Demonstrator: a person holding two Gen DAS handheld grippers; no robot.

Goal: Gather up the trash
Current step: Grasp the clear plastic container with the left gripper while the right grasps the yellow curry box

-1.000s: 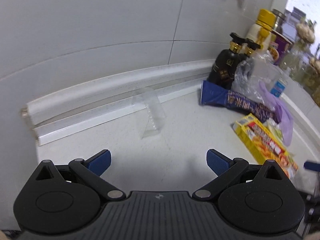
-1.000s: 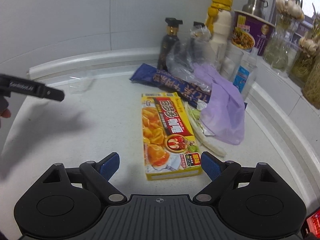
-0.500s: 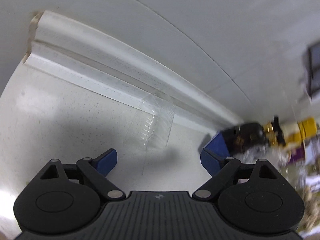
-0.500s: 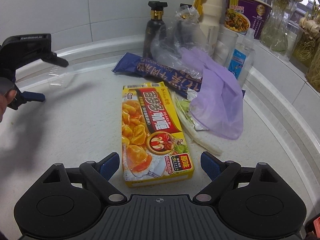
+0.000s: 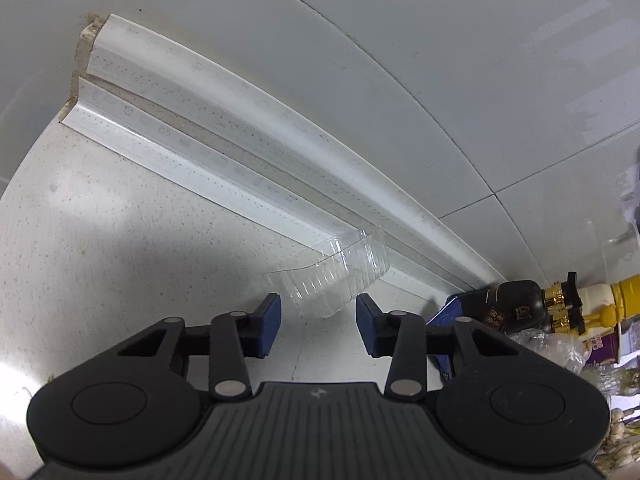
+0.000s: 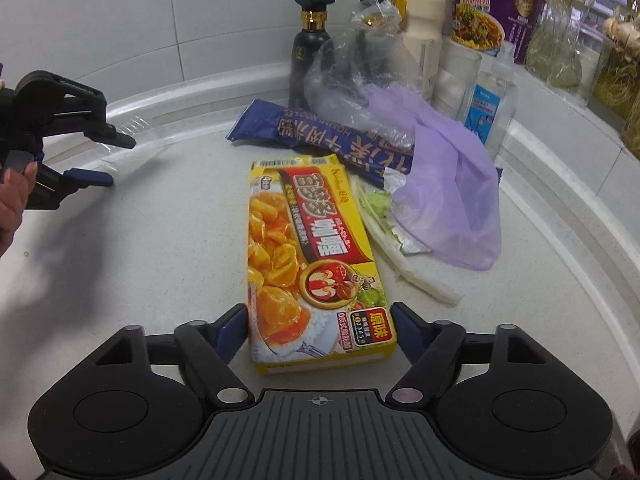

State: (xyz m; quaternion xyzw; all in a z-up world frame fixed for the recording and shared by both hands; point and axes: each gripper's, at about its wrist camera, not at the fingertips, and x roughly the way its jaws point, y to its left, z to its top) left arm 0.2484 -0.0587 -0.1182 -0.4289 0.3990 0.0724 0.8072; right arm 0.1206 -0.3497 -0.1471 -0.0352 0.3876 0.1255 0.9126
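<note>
A clear ribbed plastic tray lies on the white counter against the wall trim. My left gripper is rolled to one side. Its jaws are closing, the tray's near end sits between the blue pads, and a gap shows on each side. In the right wrist view the same gripper is at the far left, held by a hand. A yellow curry box lies flat in front of my right gripper. Its jaws are closing, with both pads against the box's long edges.
Behind the box lie a blue noodle packet, a purple glove, a crumpled clear bag and vegetable scraps. Dark bottles, a cup-noodle tub and jars line the back right. White wall trim borders the counter.
My left gripper rolled sideways, came up to the clear tray and narrowed its jaws around it. My right gripper came closer to the curry box and its jaws narrowed onto the box's edges.
</note>
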